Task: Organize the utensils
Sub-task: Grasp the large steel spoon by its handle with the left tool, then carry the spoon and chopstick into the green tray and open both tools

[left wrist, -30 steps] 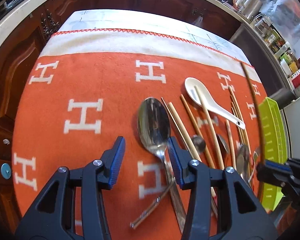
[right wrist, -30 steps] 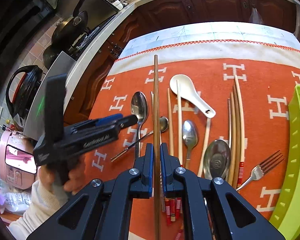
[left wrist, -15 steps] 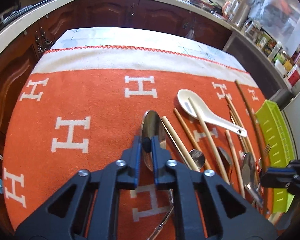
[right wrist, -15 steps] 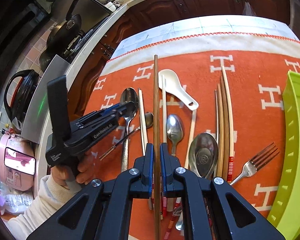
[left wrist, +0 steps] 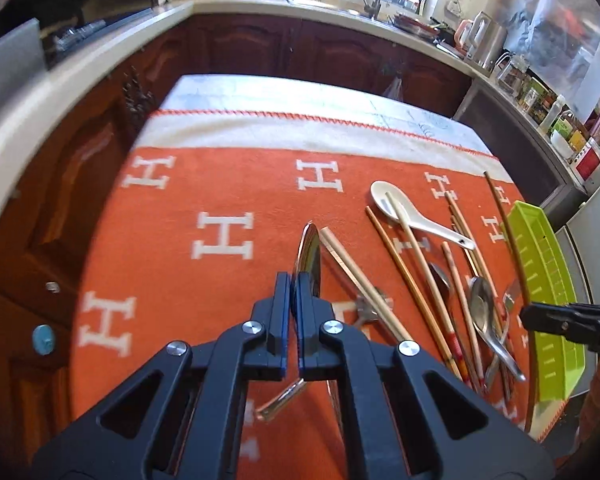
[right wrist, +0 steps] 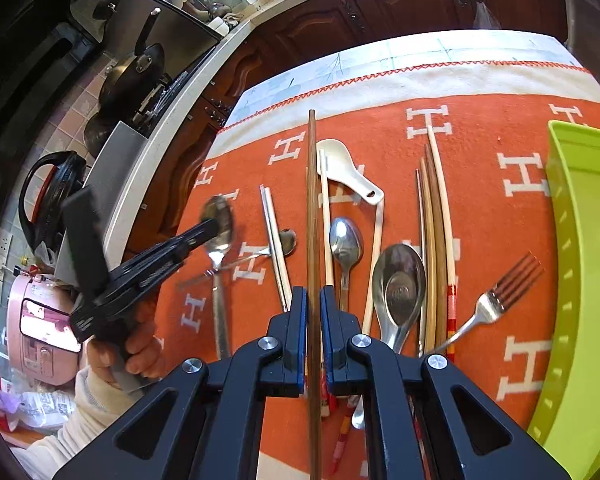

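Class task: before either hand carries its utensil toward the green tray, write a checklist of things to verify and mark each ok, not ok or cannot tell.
1. Left gripper shut on the metal spoon: ok.
2. Spoon lifted off the cloth: ok, tilted on edge.
3. Right gripper shut on the dark chopstick: ok.
4. Green tray within reach: cannot tell.
5. Tray interior free: cannot tell.

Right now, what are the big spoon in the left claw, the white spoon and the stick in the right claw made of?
Big spoon: probably polished steel, shiny like a mirror. White spoon: looks like glazed ceramic, though it could be plastic; smooth and glossy. Stick: seems dark wood, matte brown with faint grain.
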`<action>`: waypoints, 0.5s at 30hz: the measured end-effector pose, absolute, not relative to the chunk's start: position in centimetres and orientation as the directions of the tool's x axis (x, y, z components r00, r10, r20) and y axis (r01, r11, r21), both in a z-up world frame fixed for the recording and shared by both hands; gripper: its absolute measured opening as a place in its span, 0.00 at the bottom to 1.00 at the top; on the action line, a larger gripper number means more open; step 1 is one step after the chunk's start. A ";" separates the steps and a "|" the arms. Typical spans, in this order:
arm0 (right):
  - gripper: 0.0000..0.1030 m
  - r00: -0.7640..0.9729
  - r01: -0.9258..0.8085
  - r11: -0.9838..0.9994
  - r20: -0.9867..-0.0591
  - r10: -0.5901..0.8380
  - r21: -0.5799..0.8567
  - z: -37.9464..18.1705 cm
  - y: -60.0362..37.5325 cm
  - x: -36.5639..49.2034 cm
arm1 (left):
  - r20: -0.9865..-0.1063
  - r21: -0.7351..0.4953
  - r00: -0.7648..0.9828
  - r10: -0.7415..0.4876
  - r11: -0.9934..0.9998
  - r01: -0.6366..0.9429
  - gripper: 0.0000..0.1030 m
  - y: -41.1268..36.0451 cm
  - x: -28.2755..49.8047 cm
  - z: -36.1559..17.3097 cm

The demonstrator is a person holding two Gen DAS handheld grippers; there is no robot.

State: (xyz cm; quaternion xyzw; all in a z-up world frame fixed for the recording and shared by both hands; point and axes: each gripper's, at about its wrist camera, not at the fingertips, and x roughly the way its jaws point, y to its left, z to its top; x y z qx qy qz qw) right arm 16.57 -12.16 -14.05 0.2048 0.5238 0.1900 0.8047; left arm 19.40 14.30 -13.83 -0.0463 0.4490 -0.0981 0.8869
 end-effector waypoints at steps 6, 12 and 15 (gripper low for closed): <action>0.06 0.402 -0.100 0.837 -0.748 0.528 0.538 -12.5 -12.4 14.0 | -0.777 -0.150 0.599 -0.193 0.981 0.121 0.01 14.0 15.7 -9.2; 0.06 0.431 -0.113 0.836 -0.732 0.528 0.537 -10.5 -13.3 11.6 | -0.765 -0.137 0.614 -0.196 0.980 0.142 0.00 11.5 13.9 -6.0; 0.06 0.447 -0.120 0.836 -0.723 0.527 0.535 -9.4 -14.0 10.4 | -0.768 -0.138 0.604 -0.214 0.976 0.171 0.00 9.7 13.6 -5.2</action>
